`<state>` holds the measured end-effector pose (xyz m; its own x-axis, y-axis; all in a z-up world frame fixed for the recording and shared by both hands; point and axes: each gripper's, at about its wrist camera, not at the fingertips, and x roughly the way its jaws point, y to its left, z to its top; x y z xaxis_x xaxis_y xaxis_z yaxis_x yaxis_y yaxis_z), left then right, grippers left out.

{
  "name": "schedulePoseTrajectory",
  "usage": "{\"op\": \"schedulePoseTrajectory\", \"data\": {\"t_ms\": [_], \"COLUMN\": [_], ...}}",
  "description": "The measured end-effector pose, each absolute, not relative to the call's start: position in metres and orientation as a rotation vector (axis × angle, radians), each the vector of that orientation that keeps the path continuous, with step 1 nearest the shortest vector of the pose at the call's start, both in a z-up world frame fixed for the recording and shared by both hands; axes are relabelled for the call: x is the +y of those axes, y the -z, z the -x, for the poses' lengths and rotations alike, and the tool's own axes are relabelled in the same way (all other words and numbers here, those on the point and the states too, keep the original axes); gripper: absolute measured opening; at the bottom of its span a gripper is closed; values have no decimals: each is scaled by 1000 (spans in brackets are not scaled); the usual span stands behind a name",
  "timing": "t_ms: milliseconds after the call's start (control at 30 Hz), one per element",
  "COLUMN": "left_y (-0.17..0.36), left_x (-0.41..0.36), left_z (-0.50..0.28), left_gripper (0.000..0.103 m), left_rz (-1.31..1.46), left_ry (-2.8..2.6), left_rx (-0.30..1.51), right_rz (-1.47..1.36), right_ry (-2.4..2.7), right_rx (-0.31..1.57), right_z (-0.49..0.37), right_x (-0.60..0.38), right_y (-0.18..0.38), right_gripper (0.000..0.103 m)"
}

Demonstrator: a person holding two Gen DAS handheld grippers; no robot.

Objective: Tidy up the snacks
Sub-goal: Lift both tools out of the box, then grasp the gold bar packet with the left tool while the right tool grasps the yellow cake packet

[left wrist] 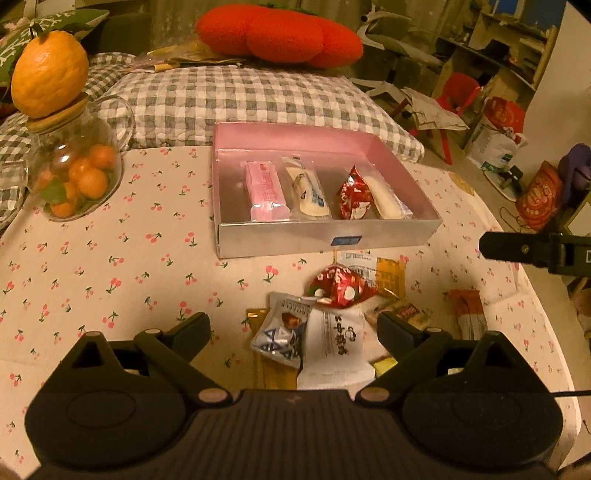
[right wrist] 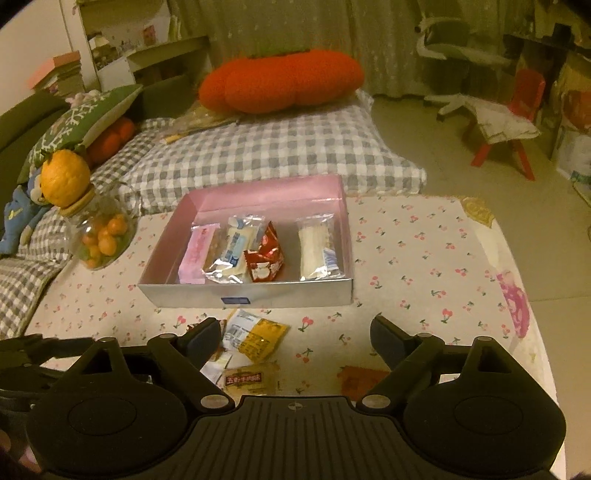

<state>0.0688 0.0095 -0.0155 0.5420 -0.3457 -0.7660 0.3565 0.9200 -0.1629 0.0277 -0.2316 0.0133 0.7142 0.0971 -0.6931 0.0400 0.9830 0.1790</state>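
Observation:
A silver box (left wrist: pixel 280 240) with a pink inner wall stands on the cherry-print table; it also shows in the right wrist view (right wrist: pixel 288 293). Inside lie a pink bar (left wrist: pixel 264 190), a white-blue packet (left wrist: pixel 308 192), a red packet (left wrist: pixel 352 197) and a white packet (left wrist: pixel 386 201). A pile of loose snacks (left wrist: pixel 328 317) lies in front of the box. My left gripper (left wrist: pixel 293 326) is open, low over the pile, with a white-blue packet (left wrist: pixel 282 338) between its fingers. My right gripper (right wrist: pixel 291 334) is open over a yellow packet (right wrist: pixel 260 338) and a brown packet (right wrist: pixel 245 382).
A glass jar of small oranges (left wrist: pixel 75 173) with a big orange on its lid stands at the table's left. An orange-white packet (left wrist: pixel 469 310) lies right of the pile. Checked cushions (left wrist: pixel 240 99) and a red pillow (left wrist: pixel 280 33) lie beyond the table.

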Motion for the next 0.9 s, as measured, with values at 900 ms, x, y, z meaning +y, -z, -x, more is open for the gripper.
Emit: {"op": "schedulePoseTrajectory", "data": {"t_ms": [900], "left_y": [62], "left_x": [30], "left_z": [-33], "left_gripper": [102], "left_rz": [-87], "left_ry": [442], "left_rx": [908], "right_rz": [8], "right_ry": [-38], "right_rx": [730], "right_z": [13], "right_x": [-235], "right_y": [29], "right_gripper": [97]}}
